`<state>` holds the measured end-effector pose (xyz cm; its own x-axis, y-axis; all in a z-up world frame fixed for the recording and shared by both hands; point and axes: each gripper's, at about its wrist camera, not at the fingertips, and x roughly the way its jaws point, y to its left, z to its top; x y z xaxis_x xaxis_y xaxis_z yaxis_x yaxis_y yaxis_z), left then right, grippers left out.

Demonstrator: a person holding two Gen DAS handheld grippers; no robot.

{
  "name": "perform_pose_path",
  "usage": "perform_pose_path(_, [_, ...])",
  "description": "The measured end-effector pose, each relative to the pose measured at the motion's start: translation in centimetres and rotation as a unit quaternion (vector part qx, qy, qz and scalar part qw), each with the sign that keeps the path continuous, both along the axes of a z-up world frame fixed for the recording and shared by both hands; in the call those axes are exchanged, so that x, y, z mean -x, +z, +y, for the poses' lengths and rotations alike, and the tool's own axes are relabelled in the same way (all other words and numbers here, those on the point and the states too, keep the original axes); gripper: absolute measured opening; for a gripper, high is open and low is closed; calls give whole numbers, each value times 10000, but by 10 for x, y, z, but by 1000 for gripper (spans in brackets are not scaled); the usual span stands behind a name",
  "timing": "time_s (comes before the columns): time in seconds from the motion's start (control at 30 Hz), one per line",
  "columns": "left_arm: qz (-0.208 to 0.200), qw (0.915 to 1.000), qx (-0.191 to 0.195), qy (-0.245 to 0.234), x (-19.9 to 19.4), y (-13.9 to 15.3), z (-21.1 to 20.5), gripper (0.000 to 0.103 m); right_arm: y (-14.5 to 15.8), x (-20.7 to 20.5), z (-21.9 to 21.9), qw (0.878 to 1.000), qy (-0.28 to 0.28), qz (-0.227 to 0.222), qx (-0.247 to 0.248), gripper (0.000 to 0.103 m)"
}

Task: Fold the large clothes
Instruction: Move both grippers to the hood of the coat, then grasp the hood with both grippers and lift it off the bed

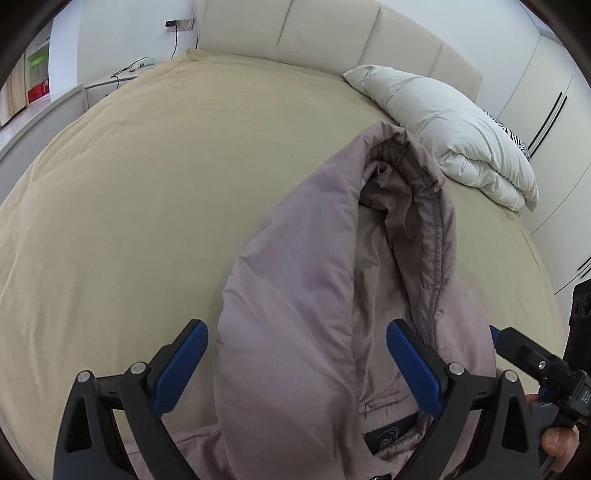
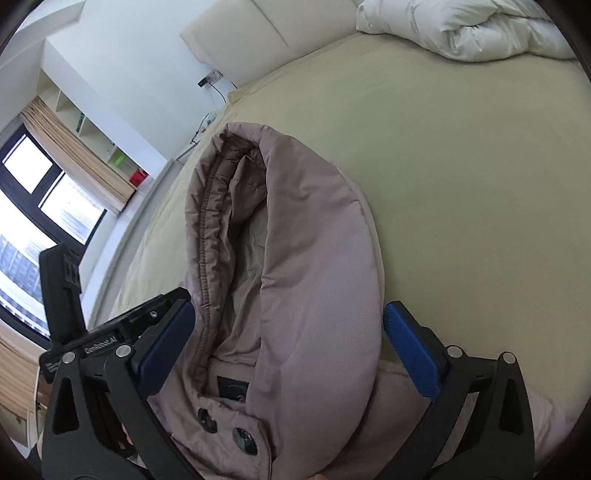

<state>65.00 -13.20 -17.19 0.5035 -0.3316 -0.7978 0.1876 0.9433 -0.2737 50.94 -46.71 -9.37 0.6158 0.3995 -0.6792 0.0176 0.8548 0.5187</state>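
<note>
A mauve padded jacket lies on the beige bed sheet [image 1: 129, 221], its hood [image 1: 325, 258] pointing toward the headboard. In the left wrist view my left gripper [image 1: 299, 365] hangs open over the hood's base; its left pad is off the cloth and its right pad is over the lining. In the right wrist view my right gripper [image 2: 288, 347] is also open, with the hood [image 2: 295, 240] between the wide-apart blue pads and nothing pressed. Two snap buttons [image 2: 240, 439] show at the collar. The right gripper's body [image 1: 532, 362] and a hand [image 1: 557, 439] appear at the right edge.
A folded white duvet [image 1: 454, 133] lies at the head of the bed by the cream headboard [image 1: 314, 33]. White wardrobe doors [image 1: 554, 92] stand to the right. A window [image 2: 29, 206] with beige curtains and a bedside shelf [image 1: 122, 74] with cables are to the left.
</note>
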Motion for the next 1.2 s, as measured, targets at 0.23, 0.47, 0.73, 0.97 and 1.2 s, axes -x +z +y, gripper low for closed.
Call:
perform_pose_path(0.23, [484,9958,-756,-180,-32,-29,-26,76,-25,-60,11,9964,-126,752,361,103])
perform_pose_path(0.47, [432,9987,-212,-173,-32,-22,-12,27,-25,-98,30,9930,-190,943,682,67])
perform_pose_path(0.73, [-423,9974,584,-56,35,37,29,15,5,-58,23,9980,-284,232,509,13])
perform_pose_path(0.97, [-1002,9905,903,-257,153,80,64,14,78,61,29,9946,-154,-879,521,13])
perform_pose_path(1.2, [-952,9925,741,-217,266,54,77,19,64,214,48,9924,-6,-1032,675,14])
